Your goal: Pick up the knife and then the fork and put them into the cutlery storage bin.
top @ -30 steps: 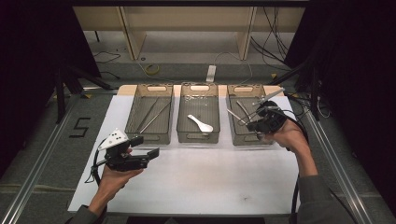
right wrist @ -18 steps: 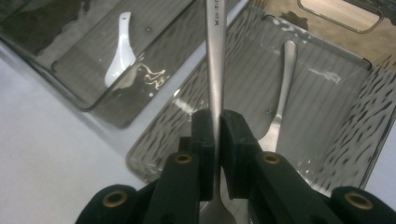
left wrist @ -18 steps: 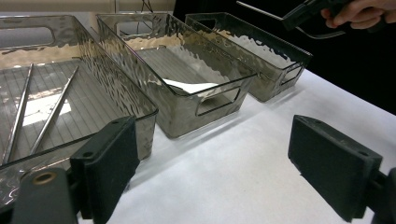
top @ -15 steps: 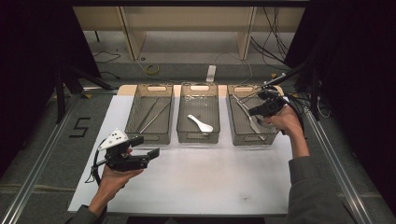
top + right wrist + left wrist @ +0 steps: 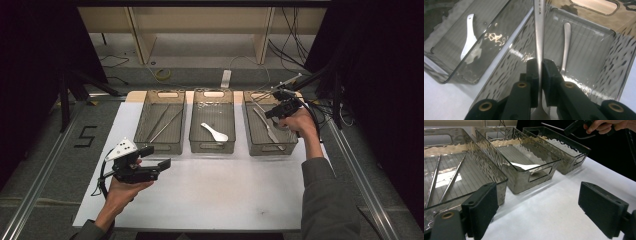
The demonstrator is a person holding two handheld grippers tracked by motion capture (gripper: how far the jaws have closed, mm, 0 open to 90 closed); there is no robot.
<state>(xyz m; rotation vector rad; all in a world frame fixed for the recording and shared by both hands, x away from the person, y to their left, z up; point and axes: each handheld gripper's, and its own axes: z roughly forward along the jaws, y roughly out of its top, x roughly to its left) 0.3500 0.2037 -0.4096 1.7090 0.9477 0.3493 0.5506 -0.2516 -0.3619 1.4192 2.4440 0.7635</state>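
Note:
My right gripper (image 5: 281,104) hovers over the far end of the right smoked-plastic bin (image 5: 291,143), shut on a metal piece of cutlery (image 5: 539,30). The cutlery's handle sticks out past the jaws toward the bin's far rim. In the right gripper view the gripper (image 5: 539,66) pinches it mid-shaft. Another metal utensil (image 5: 566,47) lies on the bin floor below. My left gripper (image 5: 159,156) is held level above the white mat, just in front of the left bin (image 5: 160,148). It is open, with nothing between its pads (image 5: 484,207).
The middle bin (image 5: 212,148) holds a white spoon (image 5: 214,132). Two metal chopsticks (image 5: 165,124) lie in the left bin. A white mat (image 5: 225,200) covers the table in front of the bins. Cables trail off the table's right edge.
My right hand has carried the cutlery away from the person, from the near part of the right bin toward its far end. The left gripper has stayed put.

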